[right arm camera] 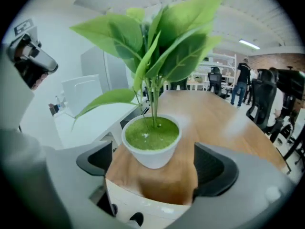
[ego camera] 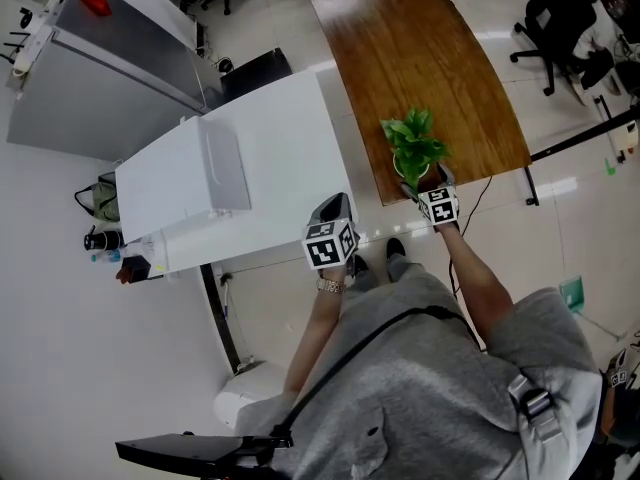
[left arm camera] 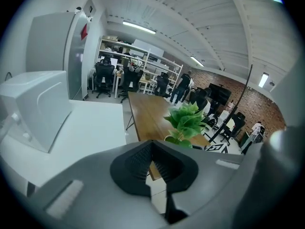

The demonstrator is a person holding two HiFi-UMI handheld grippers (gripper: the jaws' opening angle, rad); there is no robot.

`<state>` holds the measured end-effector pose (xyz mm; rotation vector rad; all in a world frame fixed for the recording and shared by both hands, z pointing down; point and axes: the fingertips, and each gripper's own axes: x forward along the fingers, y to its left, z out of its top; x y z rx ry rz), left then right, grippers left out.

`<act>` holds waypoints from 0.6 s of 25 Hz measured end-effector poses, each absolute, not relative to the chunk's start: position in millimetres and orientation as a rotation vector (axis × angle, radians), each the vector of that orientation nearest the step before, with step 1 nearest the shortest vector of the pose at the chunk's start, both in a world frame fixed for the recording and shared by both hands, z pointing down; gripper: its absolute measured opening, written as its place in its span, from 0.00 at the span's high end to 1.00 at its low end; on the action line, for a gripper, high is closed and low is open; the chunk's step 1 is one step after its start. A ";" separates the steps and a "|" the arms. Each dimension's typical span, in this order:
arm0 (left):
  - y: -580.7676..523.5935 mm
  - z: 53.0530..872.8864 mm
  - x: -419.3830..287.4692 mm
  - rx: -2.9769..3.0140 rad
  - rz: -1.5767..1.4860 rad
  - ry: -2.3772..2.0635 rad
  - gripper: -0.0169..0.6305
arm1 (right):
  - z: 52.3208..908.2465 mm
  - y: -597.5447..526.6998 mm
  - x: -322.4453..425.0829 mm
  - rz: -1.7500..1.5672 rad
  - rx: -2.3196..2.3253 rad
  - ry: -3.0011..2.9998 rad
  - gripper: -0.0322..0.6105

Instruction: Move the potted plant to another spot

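The potted plant [ego camera: 412,150], green leaves in a small white pot [right arm camera: 151,144], stands on the wooden table [ego camera: 420,58] close to its near edge. My right gripper [ego camera: 425,181] is at that edge with its jaws open. In the right gripper view the pot sits just ahead of and between the two dark pads [right arm camera: 215,170], touching neither. My left gripper [ego camera: 333,208] hangs over the gap between the white table [ego camera: 285,148] and the wooden one, jaws together and holding nothing. In the left gripper view the plant [left arm camera: 186,120] shows beyond the left gripper [left arm camera: 153,165].
A white box-shaped appliance [ego camera: 180,183] lies on the white table, with small bottles [ego camera: 105,240] at its left end. A grey cabinet [ego camera: 110,78] stands farther left. Office chairs [ego camera: 560,18] and people [left arm camera: 183,87] are beyond the wooden table. A white bin [ego camera: 245,403] sits on the floor.
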<state>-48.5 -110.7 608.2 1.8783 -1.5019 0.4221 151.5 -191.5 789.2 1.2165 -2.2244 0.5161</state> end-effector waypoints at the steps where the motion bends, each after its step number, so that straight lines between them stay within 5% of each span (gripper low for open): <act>1: -110.9 607.8 -45.6 1.883 0.422 -1.500 0.95 | 786.6 -184.5 160.8 0.531 1.266 -2.223 0.15; 3: -111.1 607.4 -40.4 1.887 0.421 -1.499 0.95 | 777.0 -172.7 179.0 0.557 1.376 -2.214 0.33; 5: -109.7 606.9 -34.4 1.884 0.420 -1.497 0.95 | 764.4 -163.3 195.8 0.570 1.473 -2.181 0.83; 6: -108.5 606.9 -31.2 1.882 0.420 -1.495 0.95 | 758.7 -159.4 200.6 0.582 1.500 -2.167 0.95; 15: -69.7 621.6 -23.0 1.860 0.466 -1.466 0.95 | 711.4 -153.1 152.1 0.599 1.470 -2.163 0.95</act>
